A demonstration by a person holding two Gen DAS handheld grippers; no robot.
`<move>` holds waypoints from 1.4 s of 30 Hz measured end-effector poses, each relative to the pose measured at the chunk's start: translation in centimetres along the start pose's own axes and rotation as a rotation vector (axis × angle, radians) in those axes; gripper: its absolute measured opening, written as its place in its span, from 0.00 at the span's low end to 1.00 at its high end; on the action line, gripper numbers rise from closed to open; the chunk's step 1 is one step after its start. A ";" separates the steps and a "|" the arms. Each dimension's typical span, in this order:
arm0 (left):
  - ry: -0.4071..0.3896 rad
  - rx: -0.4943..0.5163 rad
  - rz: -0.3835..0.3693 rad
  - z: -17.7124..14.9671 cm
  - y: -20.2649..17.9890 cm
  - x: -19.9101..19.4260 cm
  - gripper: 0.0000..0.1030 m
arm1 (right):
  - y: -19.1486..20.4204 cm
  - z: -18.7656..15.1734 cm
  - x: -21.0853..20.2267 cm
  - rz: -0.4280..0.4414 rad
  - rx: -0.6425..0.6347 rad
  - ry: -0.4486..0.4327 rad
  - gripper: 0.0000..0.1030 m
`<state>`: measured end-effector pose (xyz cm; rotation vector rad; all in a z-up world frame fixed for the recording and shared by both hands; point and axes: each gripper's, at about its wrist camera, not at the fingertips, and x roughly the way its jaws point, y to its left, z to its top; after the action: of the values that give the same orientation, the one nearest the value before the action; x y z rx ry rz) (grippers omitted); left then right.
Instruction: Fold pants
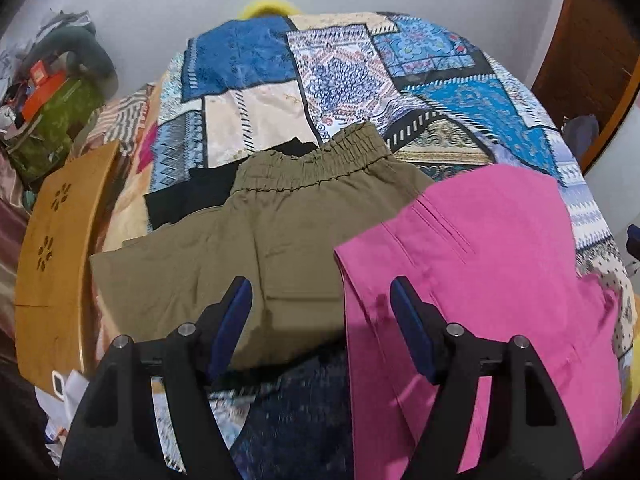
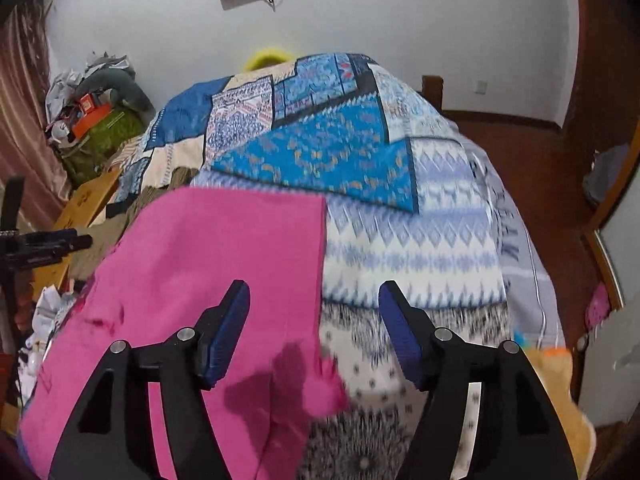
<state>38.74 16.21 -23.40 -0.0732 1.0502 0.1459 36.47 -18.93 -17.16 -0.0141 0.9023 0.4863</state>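
Observation:
Pink pants (image 1: 492, 264) lie flat on the patterned bedspread (image 1: 340, 76), right of folded olive pants (image 1: 256, 236) with an elastic waistband. My left gripper (image 1: 322, 292) is open and empty, hovering above the seam between the olive and pink pants. In the right wrist view the pink pants (image 2: 208, 264) fill the left side. My right gripper (image 2: 314, 300) is open and empty above their right edge, with the bedspread (image 2: 420, 240) beyond. The left gripper (image 2: 48, 244) shows at the far left of that view.
A black garment (image 1: 192, 196) lies under the olive pants. A wooden lap table (image 1: 52, 240) stands at the bed's left edge. Clutter (image 1: 48, 96) is piled in the far left corner. A yellow object (image 1: 268, 6) shows behind the bed. A wooden door (image 1: 592, 52) is at the right.

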 end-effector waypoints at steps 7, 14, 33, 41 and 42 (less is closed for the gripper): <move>0.098 -0.018 -0.051 0.8 0.2 5.1 0.69 | -0.6 2.4 5.0 0.014 -0.002 0.063 0.61; 0.116 -0.043 -0.124 1.0 0.4 6.9 0.68 | -1.2 3.9 9.4 0.028 -0.017 0.120 0.61; 0.050 0.000 -0.115 1.6 -1.5 5.0 0.02 | 0.3 5.9 12.1 0.021 -0.083 0.110 0.03; -0.111 0.060 -0.067 3.5 -2.1 -3.4 0.02 | 1.4 8.5 4.1 -0.041 -0.120 -0.093 0.02; -0.143 0.074 -0.071 3.7 -2.4 -4.9 0.02 | 1.6 8.7 3.3 -0.047 -0.122 -0.112 0.02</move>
<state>39.86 13.90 -17.29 -0.0322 0.9081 0.0468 44.09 -14.31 -13.87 -0.1183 0.7603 0.4933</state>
